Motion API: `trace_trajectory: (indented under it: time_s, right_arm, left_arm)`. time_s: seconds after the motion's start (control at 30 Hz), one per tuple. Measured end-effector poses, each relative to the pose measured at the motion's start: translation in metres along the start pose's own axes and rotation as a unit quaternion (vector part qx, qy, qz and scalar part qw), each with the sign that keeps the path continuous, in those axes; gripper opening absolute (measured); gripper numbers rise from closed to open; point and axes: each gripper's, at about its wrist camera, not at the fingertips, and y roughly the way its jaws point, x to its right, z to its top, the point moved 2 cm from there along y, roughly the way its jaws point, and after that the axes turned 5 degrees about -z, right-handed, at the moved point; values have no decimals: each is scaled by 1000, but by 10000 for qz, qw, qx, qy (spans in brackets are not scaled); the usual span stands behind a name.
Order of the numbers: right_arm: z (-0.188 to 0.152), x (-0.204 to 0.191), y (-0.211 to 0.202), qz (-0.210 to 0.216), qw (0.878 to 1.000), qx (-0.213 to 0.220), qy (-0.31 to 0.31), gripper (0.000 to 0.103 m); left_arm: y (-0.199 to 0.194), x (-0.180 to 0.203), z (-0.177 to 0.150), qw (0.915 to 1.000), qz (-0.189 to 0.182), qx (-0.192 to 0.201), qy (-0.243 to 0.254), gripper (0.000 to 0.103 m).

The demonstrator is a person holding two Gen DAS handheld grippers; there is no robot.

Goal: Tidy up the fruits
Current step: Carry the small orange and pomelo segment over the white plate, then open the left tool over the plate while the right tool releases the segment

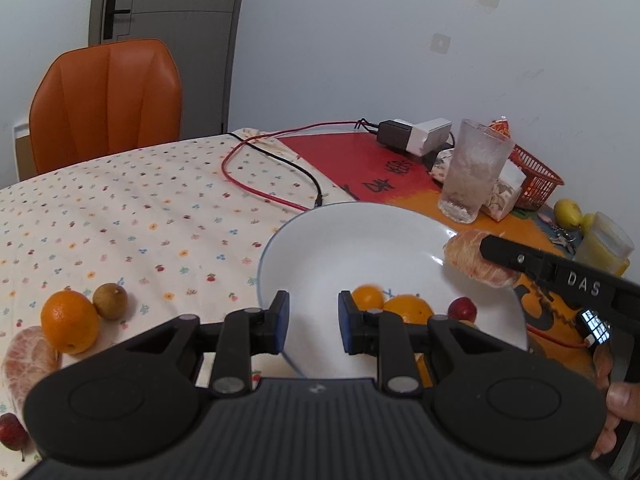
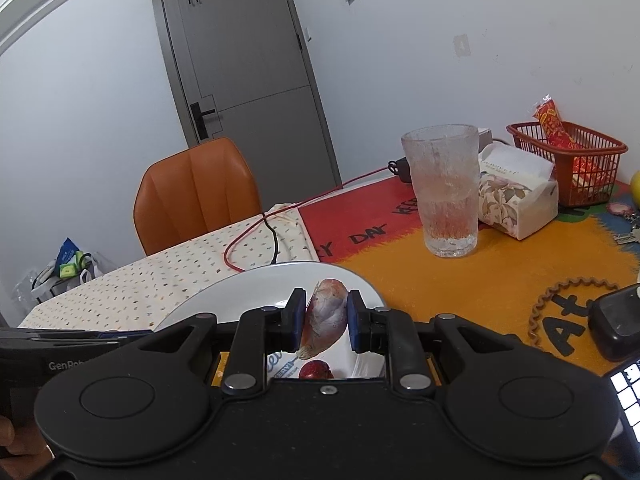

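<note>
The peeled citrus piece [image 2: 326, 316] is sitting clamped between the right gripper [image 2: 325, 322] jaws over the white plate [image 2: 224, 300], its long axis running upright, its lower end hidden behind the gripper body. The left gripper [image 1: 313, 322] is hovering with jaws together, empty, hiding part of two oranges [image 1: 394, 304] on the plate.

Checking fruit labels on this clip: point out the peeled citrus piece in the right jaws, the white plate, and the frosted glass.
peeled citrus piece [image 2: 326, 316], right wrist view, middle of its membrane.
white plate [image 1: 352, 236], left wrist view, bare inner surface.
frosted glass [image 2: 444, 192], right wrist view, middle of its wall.
</note>
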Motion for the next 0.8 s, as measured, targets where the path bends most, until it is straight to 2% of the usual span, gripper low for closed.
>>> trace_trajectory:
  time_s: [0.27,0.37,0.4,0.57,0.63,0.7,0.8]
  right_arm:
    - [8,-2,9,83,9999,138,56,22]
    - [9,-1,6,57,9997,197,136,37]
    - [9,-1,3,53,9996,220,162,39]
    - [2,-3,-6,166,9993,134,305,40]
    - [0,-5,-12,205,9991,146,332,42]
    - [-2,-7,-17,221,9990,165,365,49]
    - [-6,-11,-24,251,9987,166,401,52]
  left_arm:
    - [-9,2,1,10000,15,-25,53,27]
    - [-14,3,2,10000,-15,-2,34,27]
    - [-15,3,2,10000,-24,5,26,29]
    - [-25,2,1,10000,-31,44,-8,40]
    - [-30,1,0,10000,-2,70,-21,51]
    - [-36,-2,0,9999,49,142,-58,58]
    - [-45,-7,0,9996,56,212,-150,70]
